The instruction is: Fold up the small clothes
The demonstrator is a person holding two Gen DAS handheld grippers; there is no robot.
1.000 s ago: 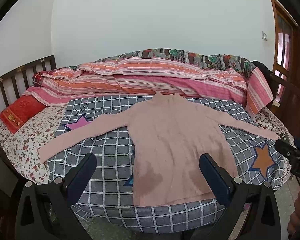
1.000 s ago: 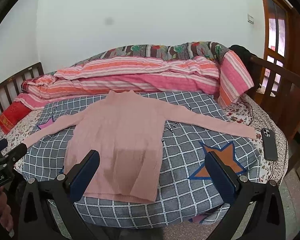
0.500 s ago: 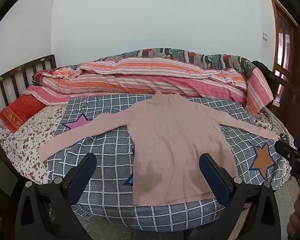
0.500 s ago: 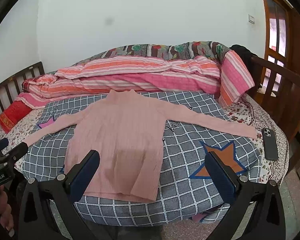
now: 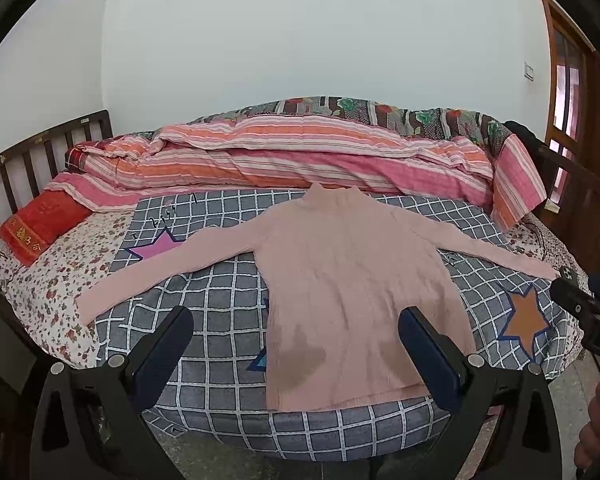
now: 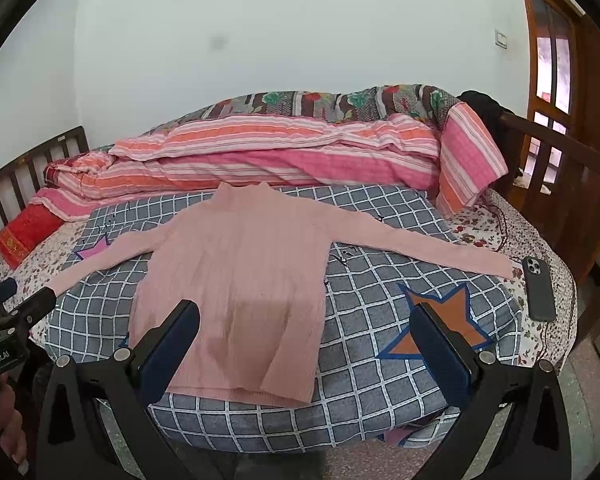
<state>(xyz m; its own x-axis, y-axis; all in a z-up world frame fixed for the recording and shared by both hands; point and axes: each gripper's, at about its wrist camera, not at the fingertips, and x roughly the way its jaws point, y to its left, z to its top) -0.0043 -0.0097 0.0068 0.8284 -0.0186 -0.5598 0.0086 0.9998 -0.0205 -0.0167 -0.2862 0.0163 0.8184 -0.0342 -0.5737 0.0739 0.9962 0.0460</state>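
A pink long-sleeved turtleneck sweater (image 5: pixel 348 280) lies flat on a grey checked blanket (image 5: pixel 220 304), sleeves spread to both sides, hem toward me. It also shows in the right wrist view (image 6: pixel 240 280). My left gripper (image 5: pixel 296 344) is open and empty, held in front of the bed before the hem. My right gripper (image 6: pixel 306 344) is open and empty, before the hem's right part and the orange star. Each gripper shows at the edge of the other's view.
A rolled striped quilt (image 5: pixel 300 160) lies along the back of the bed. A red pillow (image 5: pixel 40 224) sits at the left by the wooden headboard (image 5: pixel 32 156). A dark phone (image 6: pixel 540 288) lies by the right sleeve end. A wooden rail (image 6: pixel 560 152) stands right.
Both grippers have drifted slightly back and up; the sweater sits a little higher in view. Nothing was taken hold of.
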